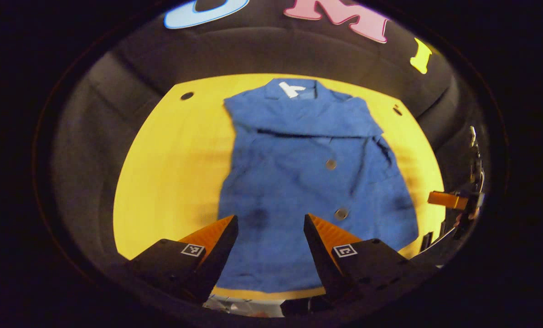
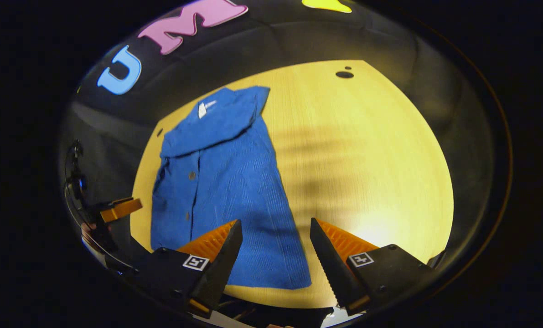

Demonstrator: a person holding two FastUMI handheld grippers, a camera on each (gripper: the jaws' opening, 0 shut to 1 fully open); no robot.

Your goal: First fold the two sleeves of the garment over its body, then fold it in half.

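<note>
A blue buttoned shirt (image 1: 307, 182) lies flat on the yellow table (image 1: 180, 159), collar at the far end and hem towards me. A sleeve (image 1: 307, 120) lies folded across its chest. My left gripper (image 1: 271, 218) hovers open over the hem's left part, nothing between its fingers. At the far right edge of the left gripper view, part of the right gripper (image 1: 453, 200) shows. In the right gripper view the shirt (image 2: 225, 182) lies left of centre, and my right gripper (image 2: 276, 222) is open above its lower right corner. Part of the left gripper (image 2: 121, 207) shows at the left edge.
The table (image 2: 367, 159) has bare surface to the right of the shirt and a narrower strip on its left. Small round holes (image 1: 187, 95) (image 2: 344, 74) mark the far corners. Black cloth walls close in the table's far side.
</note>
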